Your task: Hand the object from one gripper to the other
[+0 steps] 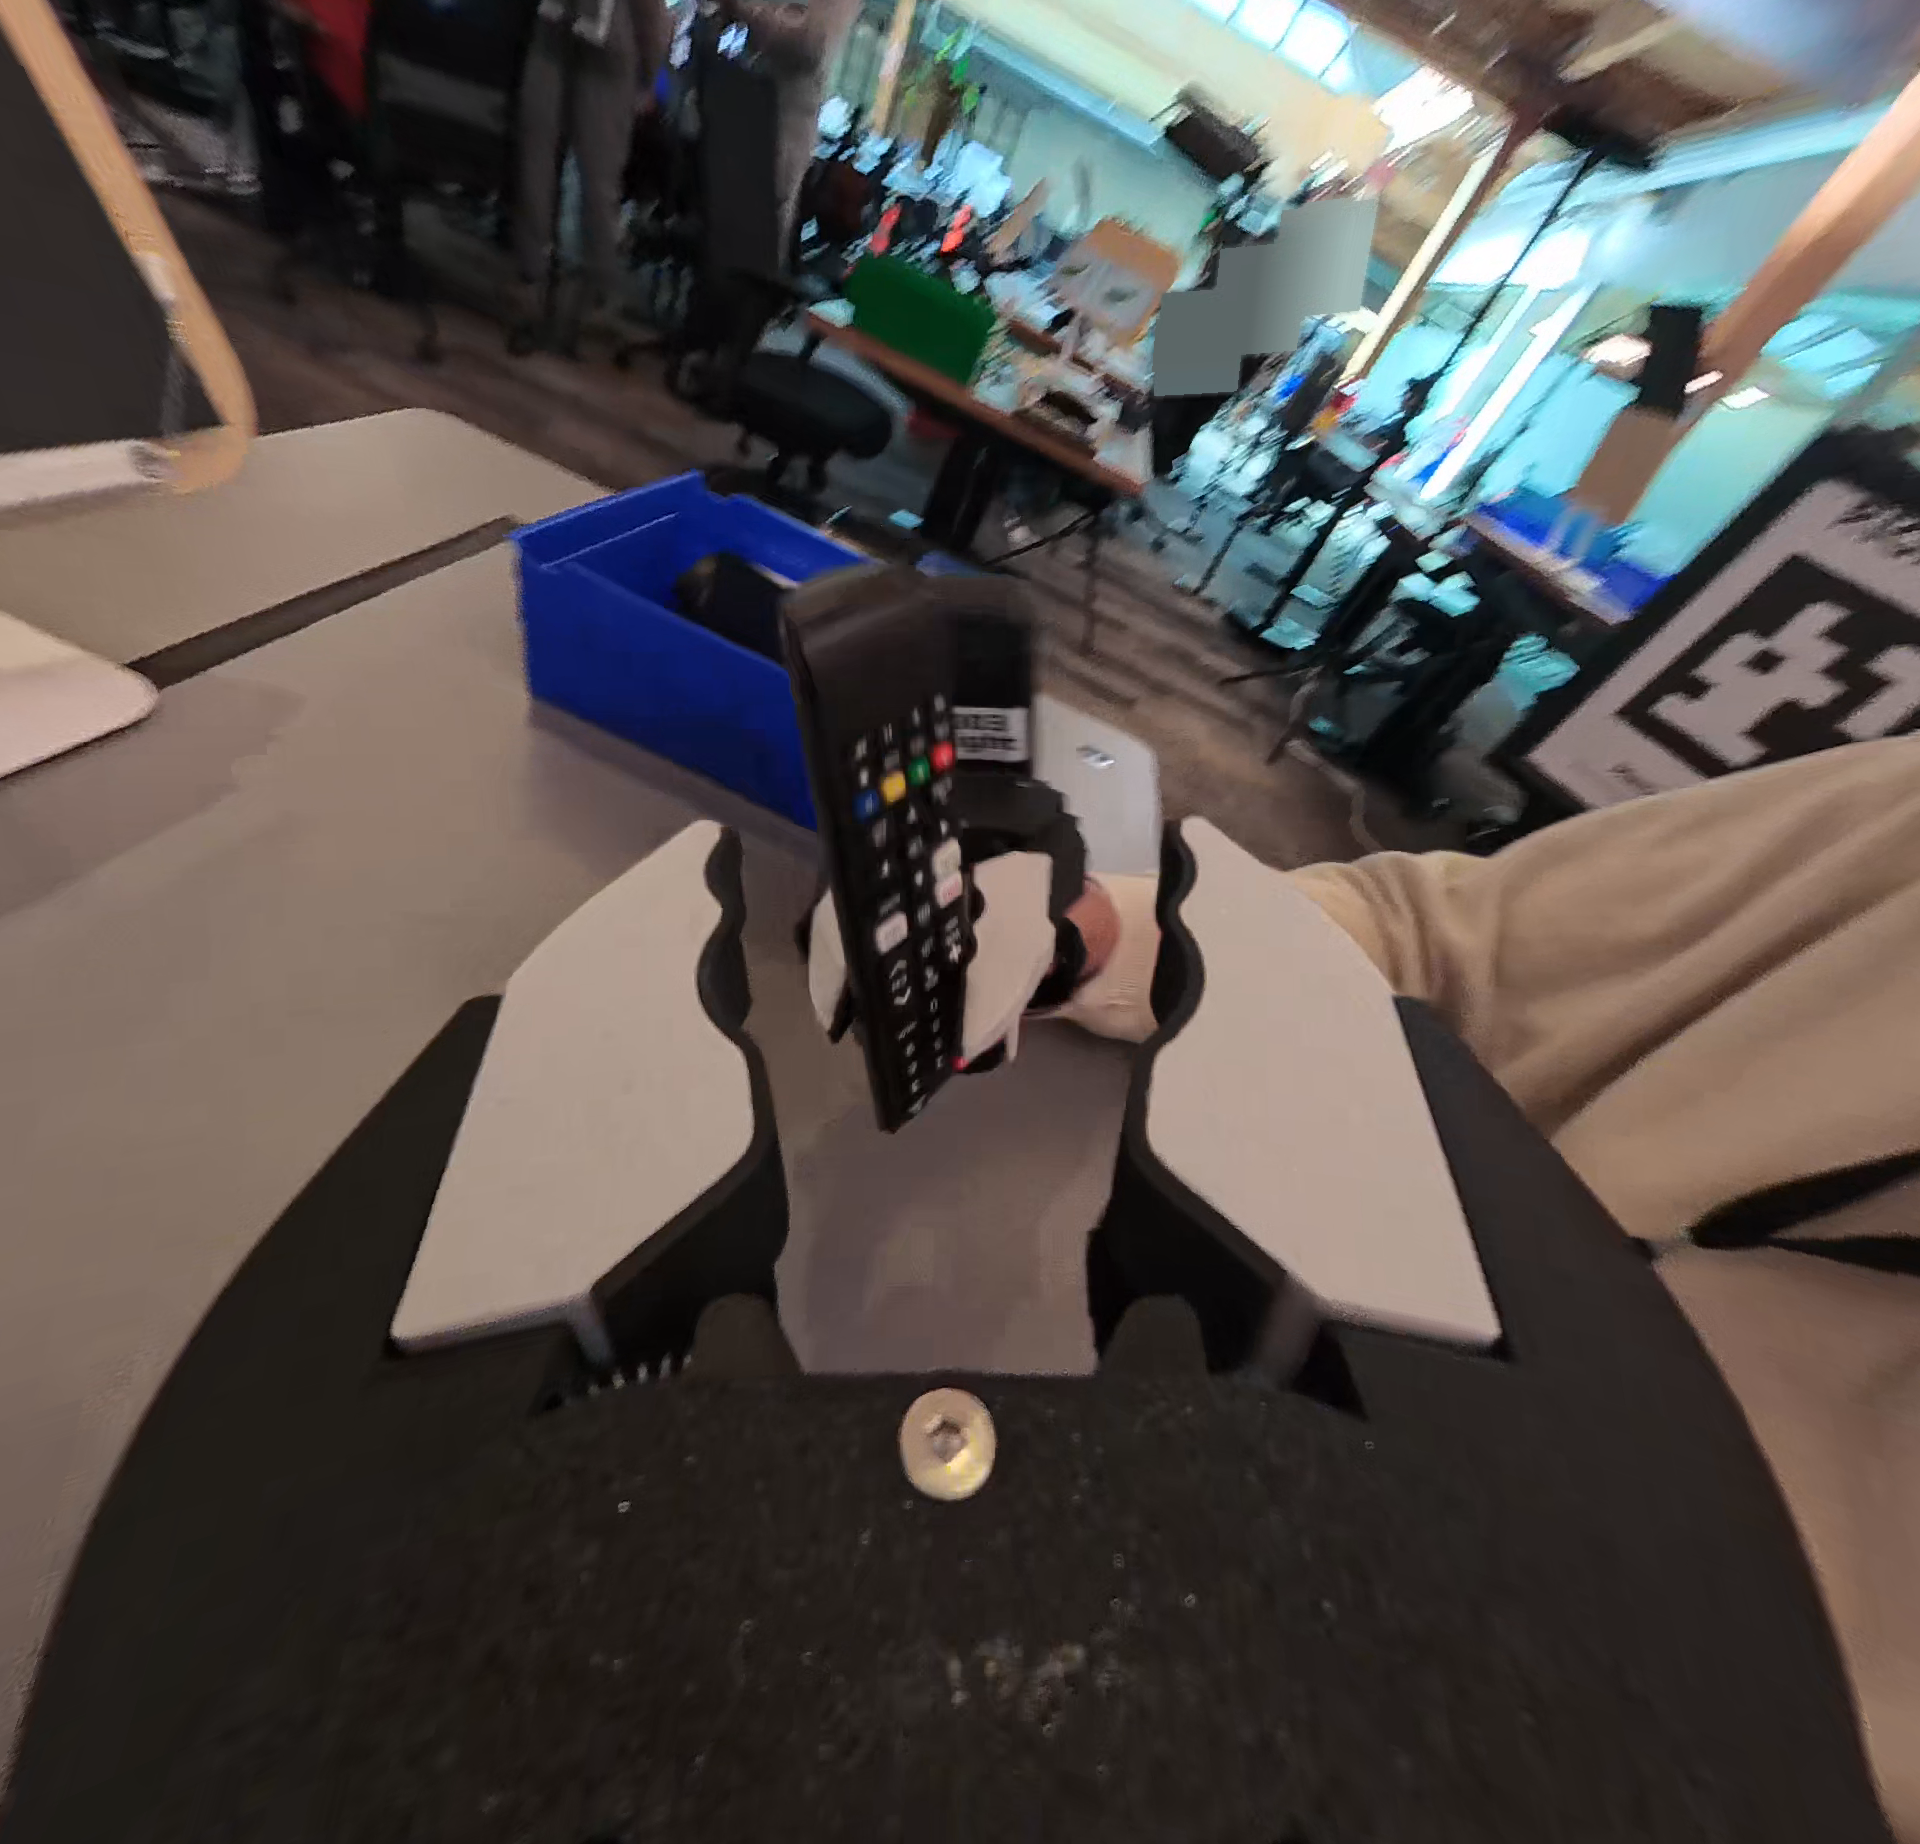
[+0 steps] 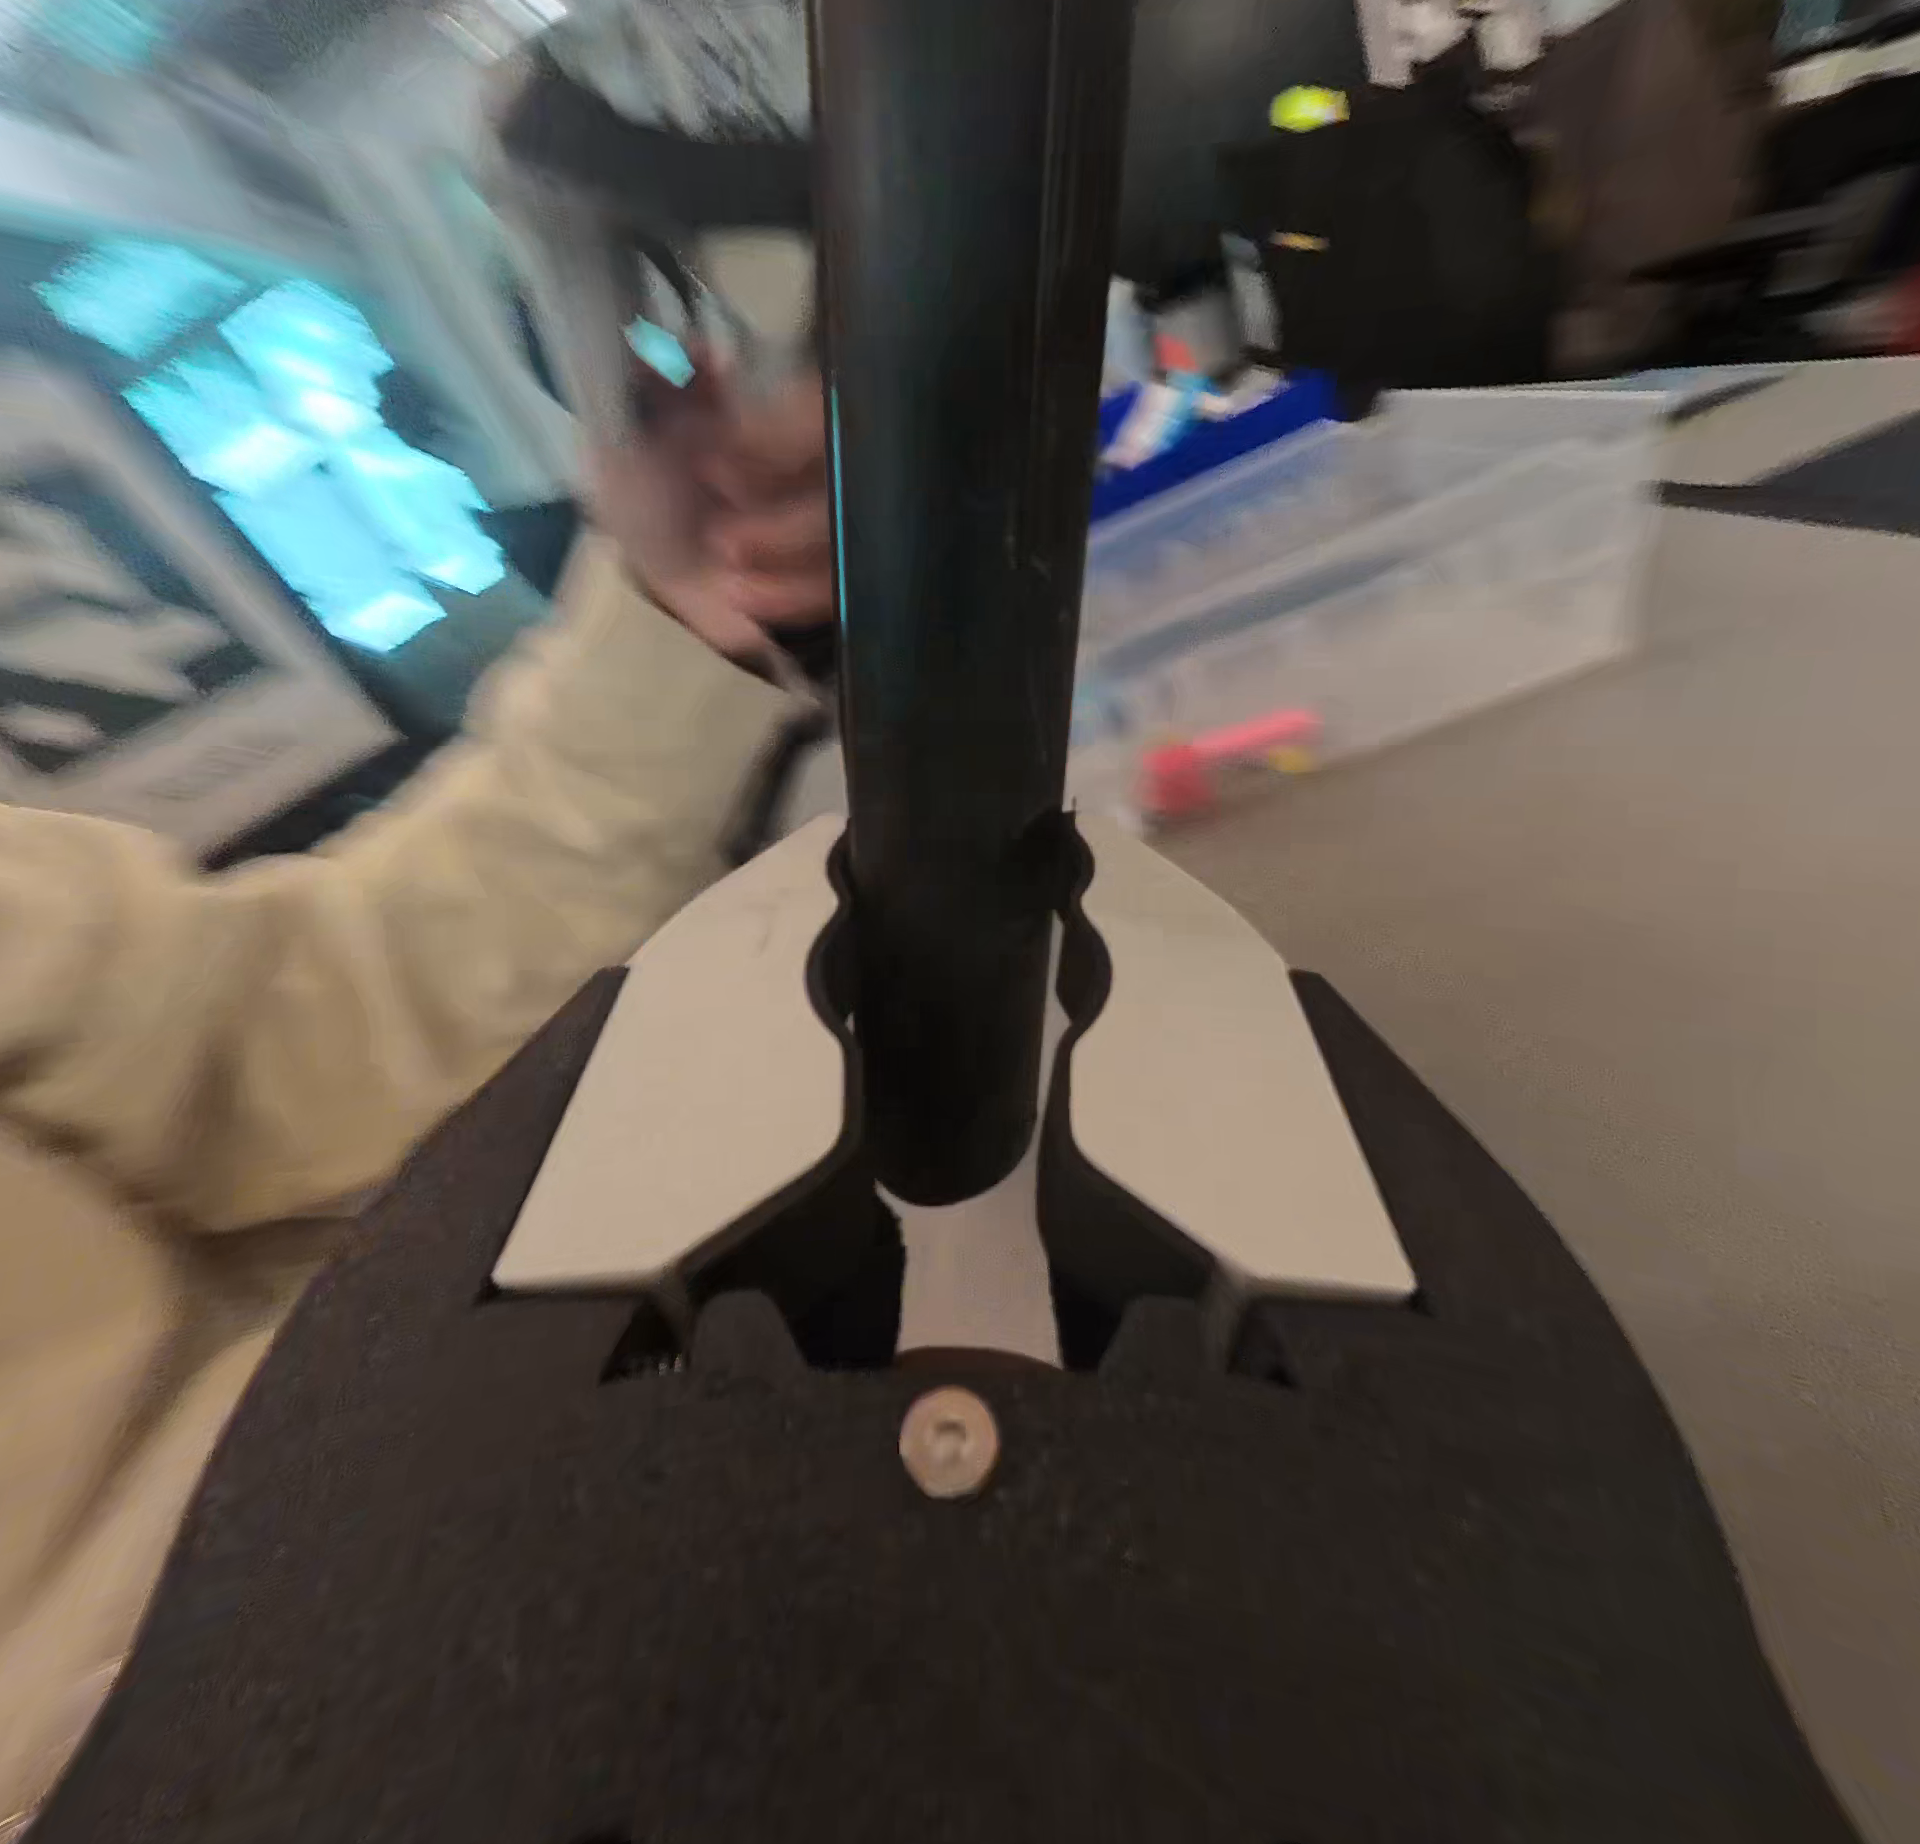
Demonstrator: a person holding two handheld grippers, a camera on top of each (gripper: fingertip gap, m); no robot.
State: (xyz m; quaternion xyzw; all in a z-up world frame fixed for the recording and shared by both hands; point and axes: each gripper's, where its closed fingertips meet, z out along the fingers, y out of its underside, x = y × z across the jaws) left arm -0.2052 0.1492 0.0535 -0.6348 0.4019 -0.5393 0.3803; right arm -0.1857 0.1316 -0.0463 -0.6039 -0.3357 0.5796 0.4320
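Black remote [image 1: 902,864] with coloured buttons, blue bin [image 1: 665,682], white-and-black tongs [image 1: 951,921]

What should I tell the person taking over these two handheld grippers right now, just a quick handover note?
Right gripper: shut on the black remote control, gripping its lower end, with the remote sticking up, a little tilted.
Left gripper: open and empty, fingers spread, facing the remote's button side; the remote lies beyond its fingertips, not yet between them.
Nearby: a blue bin on the grey table behind the remote, with a dark item inside.
Done: the remote is picked up and presented.
Left: bring the left gripper onto the remote, close it, then open the right.
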